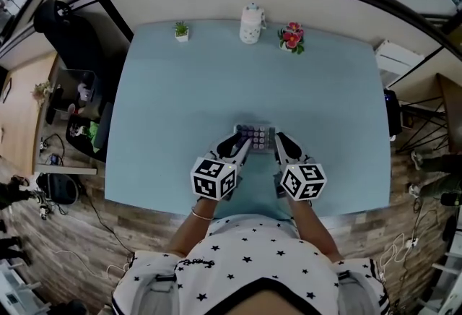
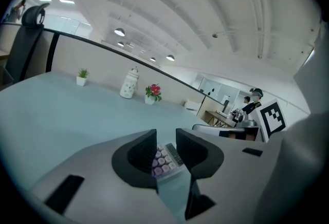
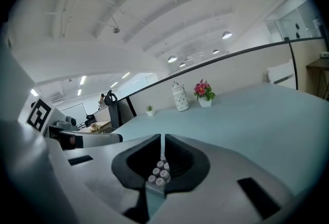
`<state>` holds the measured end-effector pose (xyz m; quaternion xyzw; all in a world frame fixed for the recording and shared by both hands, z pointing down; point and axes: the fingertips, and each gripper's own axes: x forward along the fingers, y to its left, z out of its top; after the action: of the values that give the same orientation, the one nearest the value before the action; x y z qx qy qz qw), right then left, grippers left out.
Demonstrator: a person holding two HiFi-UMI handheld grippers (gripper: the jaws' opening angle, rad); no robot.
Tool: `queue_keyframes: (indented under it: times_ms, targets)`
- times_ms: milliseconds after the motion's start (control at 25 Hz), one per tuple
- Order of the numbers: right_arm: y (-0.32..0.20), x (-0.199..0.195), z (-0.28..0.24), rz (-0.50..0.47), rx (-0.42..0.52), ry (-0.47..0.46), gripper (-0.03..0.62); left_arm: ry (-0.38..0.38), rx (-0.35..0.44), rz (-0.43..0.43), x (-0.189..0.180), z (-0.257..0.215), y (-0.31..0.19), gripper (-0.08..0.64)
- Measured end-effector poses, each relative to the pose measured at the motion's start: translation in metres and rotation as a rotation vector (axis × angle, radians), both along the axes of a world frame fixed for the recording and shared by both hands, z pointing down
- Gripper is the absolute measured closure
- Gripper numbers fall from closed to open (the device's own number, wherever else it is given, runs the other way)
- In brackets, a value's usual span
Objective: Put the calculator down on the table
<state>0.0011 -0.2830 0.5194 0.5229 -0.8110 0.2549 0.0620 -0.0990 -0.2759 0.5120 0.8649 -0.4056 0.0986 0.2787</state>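
Head view: we are observing both forearms reaching forward over the smooth, pale blue bench point(image 1: 180, 89). The left tongs point(image 1: 242, 146) and right tongs point(image 1: 279, 144) are tilting slightly downward. They are meeting the flat rectangular calculator point(image 1: 255, 136), with its rounded lilac keys, at its two near corners.

Left gripper view: the dark jaws are standing partly apart, clamping the calculator's edge.

Right gripper view: the jaws are sitting almost together, pinching the calculator's thin edge.
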Motion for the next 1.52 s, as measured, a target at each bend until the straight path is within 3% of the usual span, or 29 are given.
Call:
queue_keyframes:
  times_ms: [240,400,720,1520]
  targets:
    - [0.017,0.000,-0.023,0.037,0.051,-0.035,0.592,0.002,0.077,0.041,0.004,-0.021,0.013,0.498]
    - [0.028,0.001,-0.038,0.058,0.087,-0.054,0.592,-0.020,0.125,0.066,0.005,-0.036,0.022,0.514]
    - [0.053,-0.006,-0.059,0.073,0.128,-0.101,0.593,-0.021,0.139,0.072,0.000,-0.048,0.041,0.515]
    - [0.075,-0.024,-0.064,0.037,0.148,-0.086,0.594,-0.046,0.167,0.075,-0.015,-0.053,0.067,0.515]
